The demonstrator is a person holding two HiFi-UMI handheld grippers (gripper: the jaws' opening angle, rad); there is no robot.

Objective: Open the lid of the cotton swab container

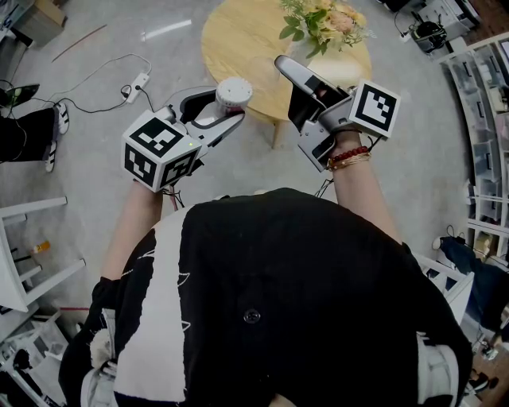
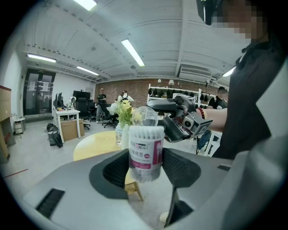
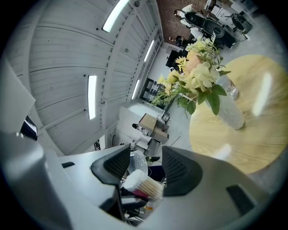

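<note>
Container: the left hand-held gripper (image 2: 145,170) is clamping the swab container (image 2: 146,148) at its labelled waist, in the air just off the surface's (image 1: 238,40) near edge.
Handling: light, thin, slippery plastic, so hard squeezing is risking dents. The clear lid (image 2: 146,116) is seemingly standing flipped up; take its rim.
Right hand-held gripper (image 3: 140,158): jaws are standing apart, empty, near the lid.
Around: flowers (image 1: 322,20) are sitting well apart, blocking nothing.

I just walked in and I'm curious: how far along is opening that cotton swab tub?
Looks done: the clear lid stands flipped up, swab tips bare. In hand: the left tongs grip the container. The right tongs are open, holding nothing. Left: nothing, seemingly.
</note>
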